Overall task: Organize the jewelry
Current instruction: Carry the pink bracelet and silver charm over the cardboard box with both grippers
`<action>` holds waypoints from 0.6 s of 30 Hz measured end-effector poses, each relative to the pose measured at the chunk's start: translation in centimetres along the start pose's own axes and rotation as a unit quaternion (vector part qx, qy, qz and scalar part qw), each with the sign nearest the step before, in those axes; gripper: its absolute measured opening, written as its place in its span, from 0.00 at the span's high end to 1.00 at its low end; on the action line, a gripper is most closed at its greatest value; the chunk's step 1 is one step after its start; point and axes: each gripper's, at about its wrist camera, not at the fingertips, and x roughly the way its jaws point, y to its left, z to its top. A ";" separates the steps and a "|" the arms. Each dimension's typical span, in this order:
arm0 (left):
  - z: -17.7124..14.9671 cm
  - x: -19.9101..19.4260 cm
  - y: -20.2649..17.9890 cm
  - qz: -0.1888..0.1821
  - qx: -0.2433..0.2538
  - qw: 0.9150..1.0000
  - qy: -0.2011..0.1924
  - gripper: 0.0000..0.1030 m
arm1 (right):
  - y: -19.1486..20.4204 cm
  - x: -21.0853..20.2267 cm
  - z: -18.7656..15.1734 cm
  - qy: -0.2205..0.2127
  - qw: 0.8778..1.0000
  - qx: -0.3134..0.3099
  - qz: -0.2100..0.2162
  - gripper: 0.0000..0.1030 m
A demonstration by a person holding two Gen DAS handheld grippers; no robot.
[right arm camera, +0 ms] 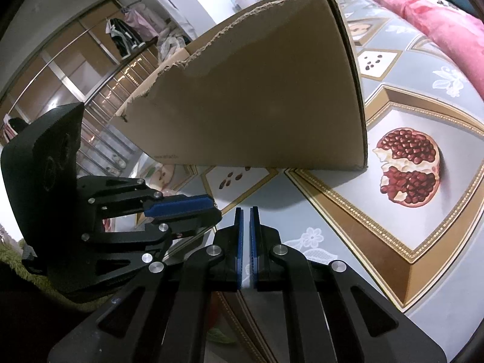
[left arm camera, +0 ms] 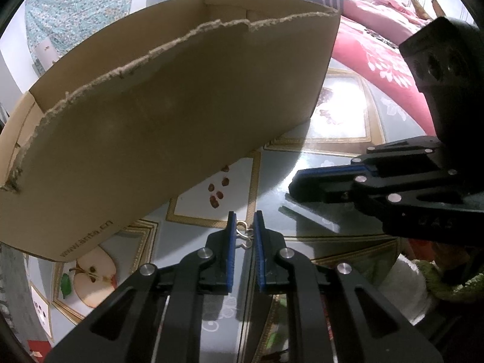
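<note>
Fruit-print tablecloth [left arm camera: 341,115] — earring [left arm camera: 243,233] between left tongs [left arm camera: 244,225]

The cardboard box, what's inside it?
You can only see bare inner walls of the cardboard box past its torn rim. Its near wall hides the bottom, so any jewelry inside cannot be seen.

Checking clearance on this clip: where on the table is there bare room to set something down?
Bare tablecloth lies right of the cardboard box, around the printed pomegranate. It is crowded in front of the box, where the left tongs pinch a small silver jewelry piece beside the shut right tongs.
</note>
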 end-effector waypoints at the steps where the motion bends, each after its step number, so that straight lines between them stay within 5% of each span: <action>1: 0.0 -0.2 0.0 0.000 0.000 1.000 -0.002 0.90 | 0.0 0.0 0.0 0.000 1.000 0.000 -0.001 0.95; 8: -0.6 -2.2 1.4 0.014 -0.019 1.000 -0.017 0.90 | 0.6 -0.3 0.3 -0.006 1.000 -0.013 -0.005 0.95; 11: -1.4 -3.7 2.8 0.030 -0.042 0.998 -0.023 0.90 | 2.1 0.1 0.4 -0.003 0.999 -0.040 -0.001 0.79; 18: -4.1 -7.3 6.9 0.079 -0.119 0.989 -0.048 0.90 | 6.2 3.7 1.2 0.020 0.995 -0.089 0.031 0.78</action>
